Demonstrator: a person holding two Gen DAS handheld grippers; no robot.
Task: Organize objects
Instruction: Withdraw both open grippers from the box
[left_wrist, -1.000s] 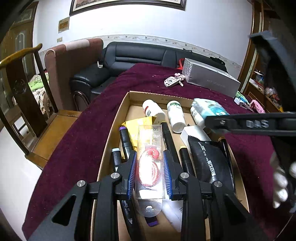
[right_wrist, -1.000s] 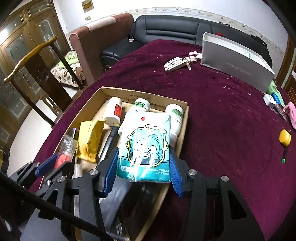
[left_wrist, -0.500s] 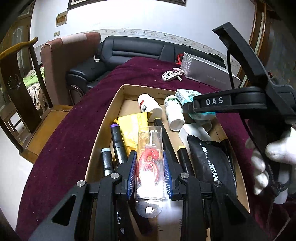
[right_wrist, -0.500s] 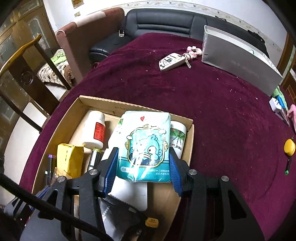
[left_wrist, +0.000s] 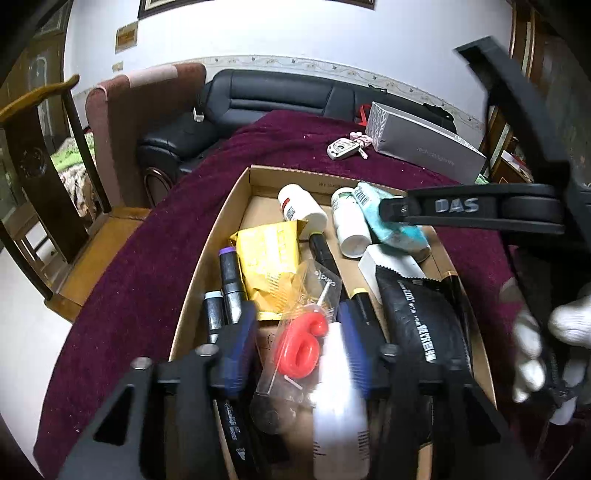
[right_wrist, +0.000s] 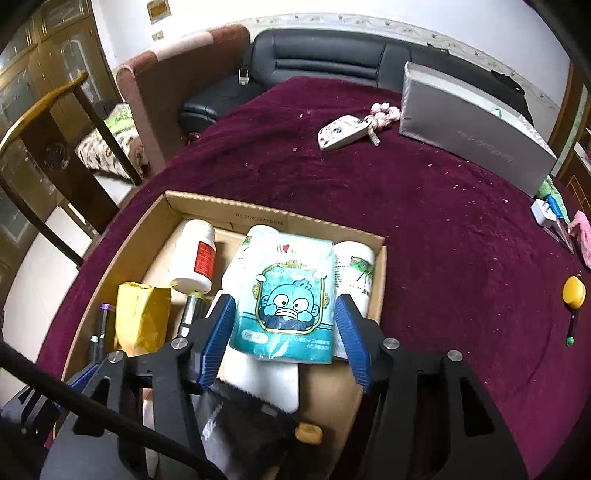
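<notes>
Grippers were both down over the cardboard box (right_wrist: 284, 220) on the maroon tablecloth (right_wrist: 443, 229). Nearest me, the left gripper (left_wrist: 295, 343) had its blue pads spread, and the clear pack with the red number-six candle (left_wrist: 301, 350) lay tilted between them, looking loose, though that part was blurry so I couldn't swear it wasn't touching a pad. A white bottle (left_wrist: 340, 406) sat right beside it, and black markers (left_wrist: 229, 284) ran along the left side of the box next to a yellow pouch (left_wrist: 269, 258). On the right side was a black foil bag (left_wrist: 424, 325). Further in, the right gripper (right_wrist: 284, 325) had its jaws wide around the teal cartoon tissue pack (right_wrist: 288, 295), which rested on top of the white bottles at the far end of the box; pads looked just off its sides. Beyond the box, a car key (right_wrist: 343, 136) and a long grey box (right_wrist: 472, 136) sat well apart on the cloth.
</notes>
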